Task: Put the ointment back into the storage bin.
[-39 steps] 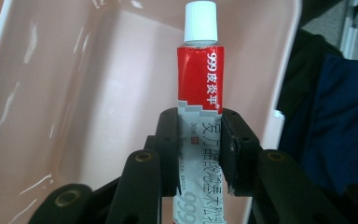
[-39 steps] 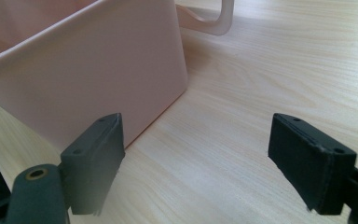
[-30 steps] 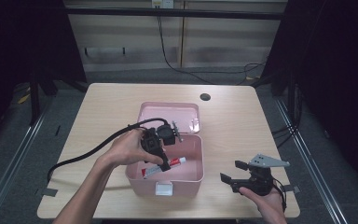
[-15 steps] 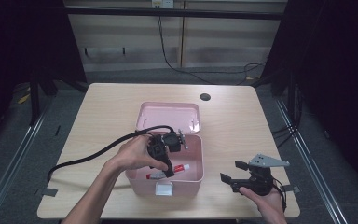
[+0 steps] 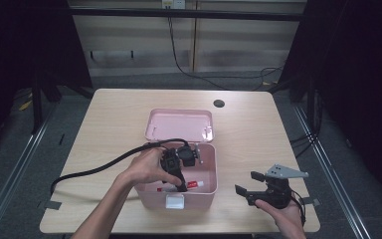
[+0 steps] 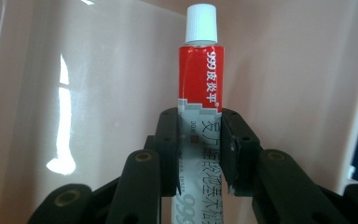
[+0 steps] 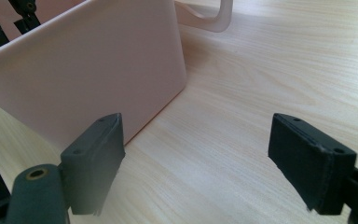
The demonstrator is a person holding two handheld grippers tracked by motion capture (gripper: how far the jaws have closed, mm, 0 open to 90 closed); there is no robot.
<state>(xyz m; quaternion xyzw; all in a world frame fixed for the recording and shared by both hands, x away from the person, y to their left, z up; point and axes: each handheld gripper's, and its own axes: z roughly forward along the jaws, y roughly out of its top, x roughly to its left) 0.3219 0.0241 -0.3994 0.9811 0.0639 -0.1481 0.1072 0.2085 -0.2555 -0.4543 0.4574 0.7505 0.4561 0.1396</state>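
Inside pink box (image 5: 206,191) — left gripper (image 6: 200,154) clamps ointment tube (image 6: 200,70).

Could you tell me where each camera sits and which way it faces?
High view: above the person's side, looking forward and down on the table; forearms, left gripper, right gripper.
Left gripper view: along its own jaws, shut on the red-and-white tube inside the pink box.
Right gripper view: low over the tabletop, open jaws facing the box's outer wall.
All three share the pink box.
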